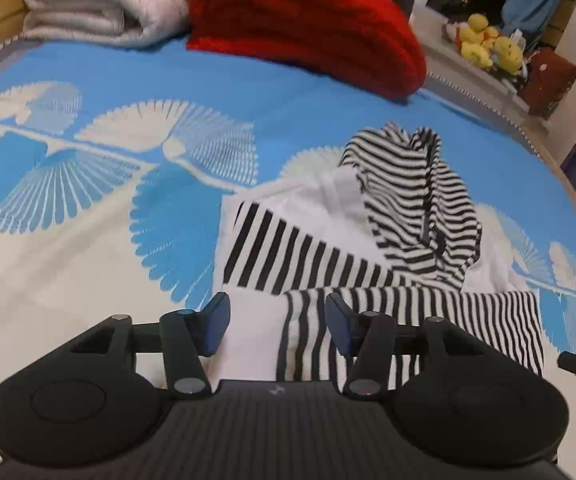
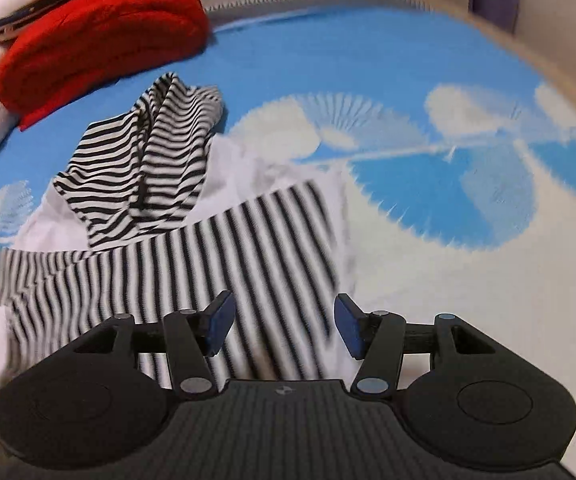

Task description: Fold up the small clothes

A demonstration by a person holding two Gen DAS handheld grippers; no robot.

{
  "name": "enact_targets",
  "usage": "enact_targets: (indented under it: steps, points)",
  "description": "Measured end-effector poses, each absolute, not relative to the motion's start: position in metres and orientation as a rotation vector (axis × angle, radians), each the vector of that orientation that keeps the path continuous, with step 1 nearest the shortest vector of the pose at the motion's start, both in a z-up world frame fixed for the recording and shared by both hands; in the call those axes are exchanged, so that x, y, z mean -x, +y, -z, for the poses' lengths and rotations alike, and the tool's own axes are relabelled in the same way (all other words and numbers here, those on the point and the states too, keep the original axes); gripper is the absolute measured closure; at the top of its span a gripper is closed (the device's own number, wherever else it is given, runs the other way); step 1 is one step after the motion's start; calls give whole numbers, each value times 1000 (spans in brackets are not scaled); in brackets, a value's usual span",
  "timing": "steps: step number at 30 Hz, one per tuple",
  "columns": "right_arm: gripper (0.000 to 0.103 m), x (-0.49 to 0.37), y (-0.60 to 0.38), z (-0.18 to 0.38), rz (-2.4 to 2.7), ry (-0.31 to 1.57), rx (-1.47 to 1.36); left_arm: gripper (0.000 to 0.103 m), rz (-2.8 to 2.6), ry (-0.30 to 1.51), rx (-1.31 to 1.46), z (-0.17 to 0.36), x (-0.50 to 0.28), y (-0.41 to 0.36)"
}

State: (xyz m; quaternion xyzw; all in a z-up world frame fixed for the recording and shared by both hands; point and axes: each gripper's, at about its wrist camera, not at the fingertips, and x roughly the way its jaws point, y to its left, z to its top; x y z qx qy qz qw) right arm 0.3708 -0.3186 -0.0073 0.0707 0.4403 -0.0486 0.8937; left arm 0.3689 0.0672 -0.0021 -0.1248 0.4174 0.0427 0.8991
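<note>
Striped black-and-white cotton garment is lying rumpled on the blue-and-white fan-print bedspread, just in front of the folded red knit blanket. Folding is looking barely started: its top is still bunching up. Left hand-held gripper and right hand-held gripper are both hovering spread over its near edge, pinching nothing.

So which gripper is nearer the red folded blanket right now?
Hard to call: neither is close. The left gripper and the right gripper both hover open over the near edge of the striped garment; the red blanket lies beyond it.
</note>
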Motion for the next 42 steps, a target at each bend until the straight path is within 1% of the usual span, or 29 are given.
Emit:
enact_targets:
  steps: [1, 3, 6, 10, 16, 21, 23, 24, 25, 26, 27, 28, 29, 31, 34, 40, 42]
  points:
    - [46, -368, -320, 4, 108, 900, -139, 39, -93, 846, 254, -2, -368, 64]
    - [46, -365, -324, -1, 112, 884, -131, 35, -109, 807, 242, -7, -365, 59]
    - [46, -361, -332, -7, 121, 871, -144, 30, -133, 752, 220, -12, -363, 54]
    - [46, -358, -338, -9, 129, 868, -146, 30, -156, 719, 184, -15, -362, 48]
    - [46, -359, -349, -9, 134, 872, -146, 31, -173, 758, 207, -16, -366, 50]
    - [46, -359, -357, -11, 134, 874, -160, 32, -179, 745, 177, -24, -364, 46]
    - [46, -359, -358, -12, 135, 869, -161, 36, -159, 740, 160, -27, -363, 44]
    - [46, -359, -359, -12, 134, 867, -160, 42, -148, 738, 145, -29, -362, 42]
    - [46, -359, -360, -12, 134, 866, -160, 50, -139, 736, 128, -30, -362, 40]
    - [46, -359, -361, -12, 132, 866, -159, 56, -125, 737, 106, -31, -361, 38]
    - [46, -360, -362, -13, 132, 866, -160, 68, -107, 745, 91, -32, -362, 36]
    - [46, -360, -363, -13, 130, 866, -162, 73, -82, 763, 88, -32, -363, 35]
    - [46, -362, -364, -14, 124, 869, -166, 74, -60, 793, 97, -30, -366, 36]
    - [46, -364, -365, -16, 107, 876, -164, 85, -42, 871, 117, -23, -381, 38]
    - [46, -367, -364, -21, 81, 861, -125, 85, -81, 974, 105, -13, -419, 41]
    - [50, -375, -360, -19, 55, 875, -25, 86, -77, 992, 121, -15, -519, 38]
    - [54, -378, -360, -16, 55, 878, 1, 86, -66, 985, 125, -16, -553, 32]
